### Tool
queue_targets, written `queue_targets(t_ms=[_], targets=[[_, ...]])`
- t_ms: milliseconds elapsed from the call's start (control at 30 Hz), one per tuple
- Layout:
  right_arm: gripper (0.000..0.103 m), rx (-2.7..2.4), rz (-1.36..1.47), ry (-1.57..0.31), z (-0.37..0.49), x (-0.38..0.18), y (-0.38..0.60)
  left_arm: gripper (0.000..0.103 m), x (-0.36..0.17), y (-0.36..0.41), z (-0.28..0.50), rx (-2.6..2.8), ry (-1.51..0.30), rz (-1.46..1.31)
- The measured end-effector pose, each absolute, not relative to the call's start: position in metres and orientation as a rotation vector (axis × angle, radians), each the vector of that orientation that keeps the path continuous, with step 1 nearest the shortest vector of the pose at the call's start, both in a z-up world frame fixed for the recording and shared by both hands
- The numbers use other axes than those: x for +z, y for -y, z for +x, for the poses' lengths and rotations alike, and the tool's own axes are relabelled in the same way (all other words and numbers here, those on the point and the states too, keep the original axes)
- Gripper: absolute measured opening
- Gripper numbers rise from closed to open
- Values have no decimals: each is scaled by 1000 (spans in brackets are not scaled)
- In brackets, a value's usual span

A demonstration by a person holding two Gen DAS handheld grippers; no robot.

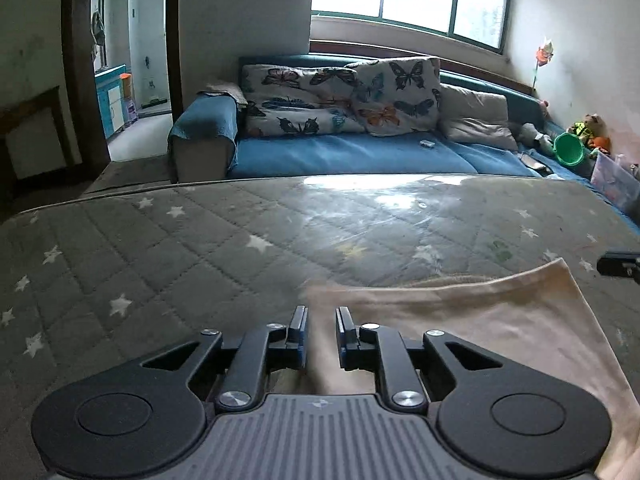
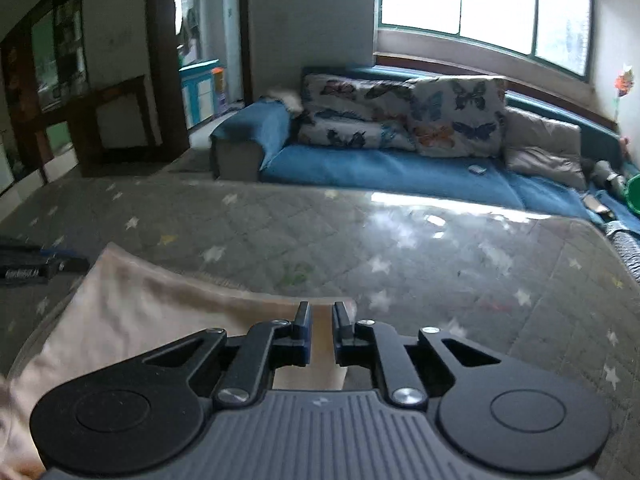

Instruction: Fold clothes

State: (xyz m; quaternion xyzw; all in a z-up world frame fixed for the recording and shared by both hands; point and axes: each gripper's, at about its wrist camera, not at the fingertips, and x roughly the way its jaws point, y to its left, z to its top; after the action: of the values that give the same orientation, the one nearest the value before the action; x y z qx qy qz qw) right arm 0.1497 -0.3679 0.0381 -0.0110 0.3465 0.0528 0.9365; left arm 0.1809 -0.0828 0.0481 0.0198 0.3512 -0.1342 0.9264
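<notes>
A cream garment [image 1: 480, 328] lies spread on a grey quilted cover with white stars [image 1: 180, 248]. My left gripper [image 1: 322, 312] is shut on the garment's left corner, and fabric fills the narrow gap between its pads. In the right wrist view the same garment [image 2: 140, 312] stretches away to the left. My right gripper [image 2: 321, 308] is shut on its right corner, with cloth bunched between the pads. The far edge of the garment sags in a curve between the two grippers. Each view catches the other gripper at its side edge: the right one [image 1: 618, 266] and the left one [image 2: 36, 266].
The quilted cover [image 2: 440, 264] extends far ahead, with a glossy sheet over its middle. Behind it stands a blue sofa [image 1: 340, 156] with butterfly cushions [image 1: 360, 100], and a green bucket [image 1: 568, 148] and toys at its right end. A doorway [image 1: 128, 80] opens at the left.
</notes>
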Motion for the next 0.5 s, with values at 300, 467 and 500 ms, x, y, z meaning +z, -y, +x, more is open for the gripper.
queue_targets(t_ms=[300,467,500], targets=[[10,344,-53,-737,43,47,342,16,74,95,81,-540,-664,150],[17,428,-101,-748,-4,45,319,19,78,108,17,-680,-645,194],[18,425,-120,-745,-9,43,315,25,76,110,9,-696,-643,204]])
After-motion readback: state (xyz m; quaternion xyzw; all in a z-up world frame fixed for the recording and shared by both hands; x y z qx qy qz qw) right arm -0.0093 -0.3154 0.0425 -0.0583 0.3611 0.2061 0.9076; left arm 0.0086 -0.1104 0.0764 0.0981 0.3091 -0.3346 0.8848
